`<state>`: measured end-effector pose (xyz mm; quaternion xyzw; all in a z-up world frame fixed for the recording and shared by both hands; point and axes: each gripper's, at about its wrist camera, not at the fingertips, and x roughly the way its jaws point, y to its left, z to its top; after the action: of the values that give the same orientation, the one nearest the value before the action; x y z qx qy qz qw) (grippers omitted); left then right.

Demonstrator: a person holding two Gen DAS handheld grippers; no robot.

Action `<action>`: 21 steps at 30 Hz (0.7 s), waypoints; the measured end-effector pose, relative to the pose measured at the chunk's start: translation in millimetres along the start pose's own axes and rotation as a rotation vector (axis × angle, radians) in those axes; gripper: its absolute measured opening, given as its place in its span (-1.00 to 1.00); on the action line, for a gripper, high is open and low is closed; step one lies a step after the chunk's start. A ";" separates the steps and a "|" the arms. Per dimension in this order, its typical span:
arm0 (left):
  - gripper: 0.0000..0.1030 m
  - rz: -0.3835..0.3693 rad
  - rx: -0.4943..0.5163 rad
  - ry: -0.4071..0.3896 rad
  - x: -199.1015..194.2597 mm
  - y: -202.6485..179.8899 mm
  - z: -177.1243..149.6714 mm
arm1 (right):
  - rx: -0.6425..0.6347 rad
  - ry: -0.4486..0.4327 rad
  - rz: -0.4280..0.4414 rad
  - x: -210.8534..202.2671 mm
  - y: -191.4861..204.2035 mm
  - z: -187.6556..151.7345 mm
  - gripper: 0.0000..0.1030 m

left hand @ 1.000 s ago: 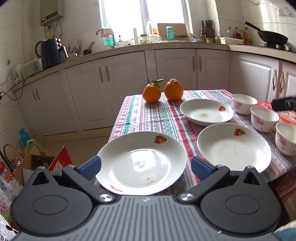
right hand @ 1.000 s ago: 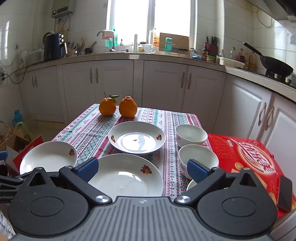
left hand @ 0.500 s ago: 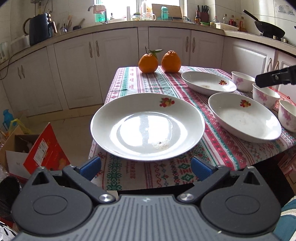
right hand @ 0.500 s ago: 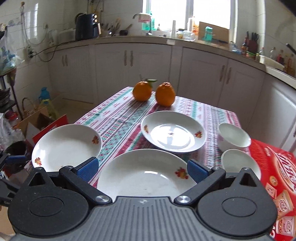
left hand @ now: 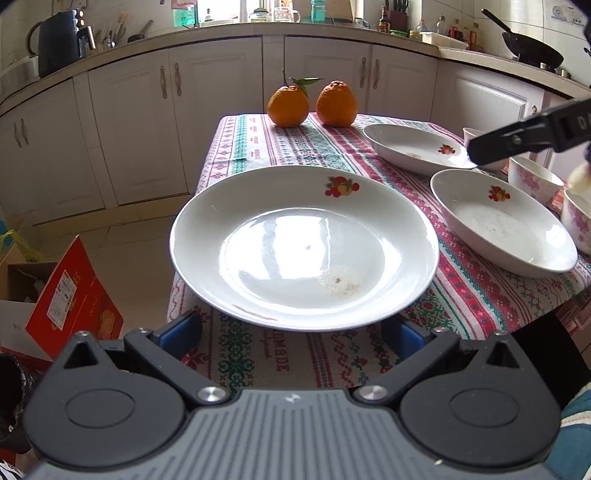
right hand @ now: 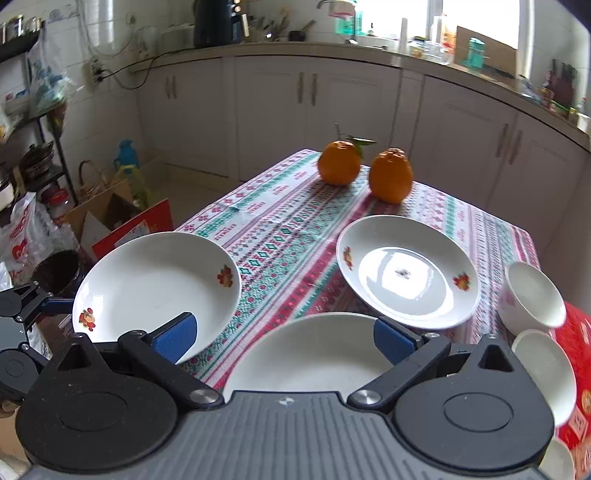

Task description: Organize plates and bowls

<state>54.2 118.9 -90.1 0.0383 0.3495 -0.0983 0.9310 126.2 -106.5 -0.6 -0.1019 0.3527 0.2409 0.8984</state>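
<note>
You're facing a run of white cabinet doors point(left hand: 207, 122) under a pale countertop point(left hand: 221, 31) that curves across the top of the left wrist frame. A bright window point(right hand: 472, 18) at the upper right of the right wrist frame throws daylight in. A dark kettle point(left hand: 57, 42) sits at the upper left, a black wok point(left hand: 532, 51) at the upper right. White wall tiles point(right hand: 107, 33) back the counter. At lower left, you see a red carton point(left hand: 74, 299) on the tiled floor point(left hand: 136, 251).

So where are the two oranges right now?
The two oranges sit side by side at the table's far end by the cabinets, beyond the far plate; in the left wrist view, top centre.
</note>
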 end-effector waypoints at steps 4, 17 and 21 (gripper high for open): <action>1.00 -0.016 0.010 0.001 0.8 3.3 1.1 | -0.040 0.019 0.076 16.6 4.6 14.5 1.00; 0.99 -0.044 0.028 -0.047 -1.0 7.5 -3.2 | -0.070 0.121 0.247 77.8 15.8 39.0 1.00; 1.00 -0.042 0.033 -0.061 -1.5 8.0 -5.2 | -0.051 0.144 0.276 91.7 13.6 44.2 1.00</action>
<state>51.5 127.7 -93.0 0.0434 0.3202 -0.1249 0.9381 203.4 -46.0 -31.1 -0.0924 0.4207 0.3630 0.8263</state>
